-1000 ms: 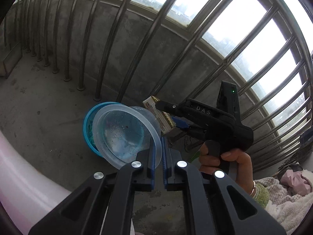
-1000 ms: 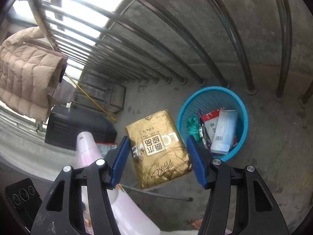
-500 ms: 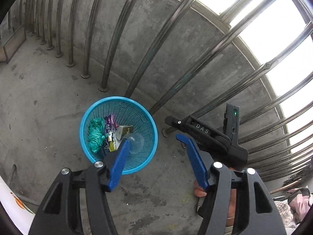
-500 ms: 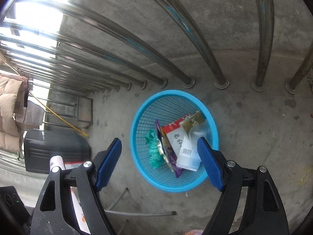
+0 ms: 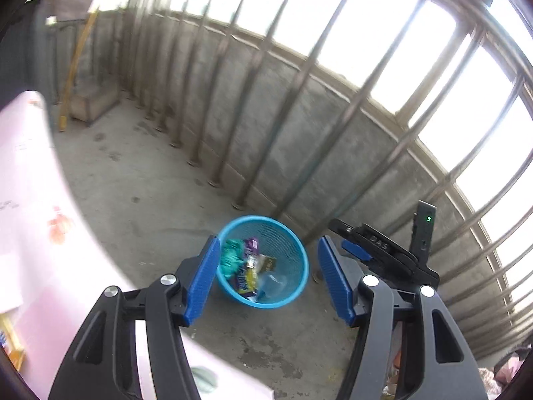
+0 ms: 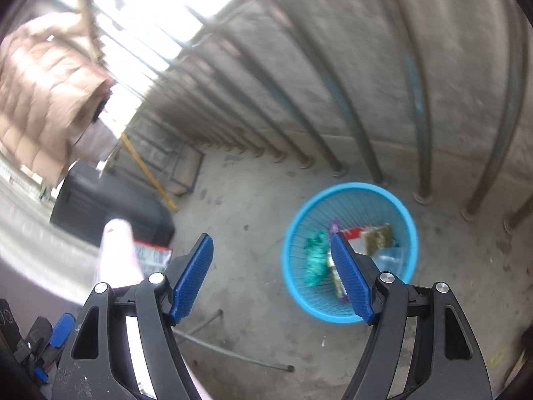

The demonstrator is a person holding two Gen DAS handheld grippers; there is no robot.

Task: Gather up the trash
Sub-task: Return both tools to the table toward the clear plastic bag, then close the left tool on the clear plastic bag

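Observation:
A blue mesh trash basket [image 5: 293, 286] stands on the concrete floor by the railing; it also shows in the right wrist view [image 6: 408, 213]. It holds a green bag [image 6: 314, 255], a gold packet [image 6: 378, 235], a clear plastic lid [image 5: 274, 281] and other wrappers. My left gripper [image 5: 268, 278] is open and empty, above and back from the basket. My right gripper [image 6: 271, 276] is open and empty, left of the basket. The right gripper also shows in the left wrist view [image 5: 379, 250].
A pink table [image 5: 30, 220] is at the left. Metal railing bars [image 5: 286, 106] on a concrete wall run behind the basket. A dark box [image 6: 110, 206], a yellow pole [image 6: 146, 171] and a hanging pink jacket [image 6: 43, 100] are at the far left. A thin rod [image 6: 233, 353] lies on the floor.
Both grippers opened and dropped the clear lid and the gold packet into the basket, then pulled up and back. The views now swing left, blurred.

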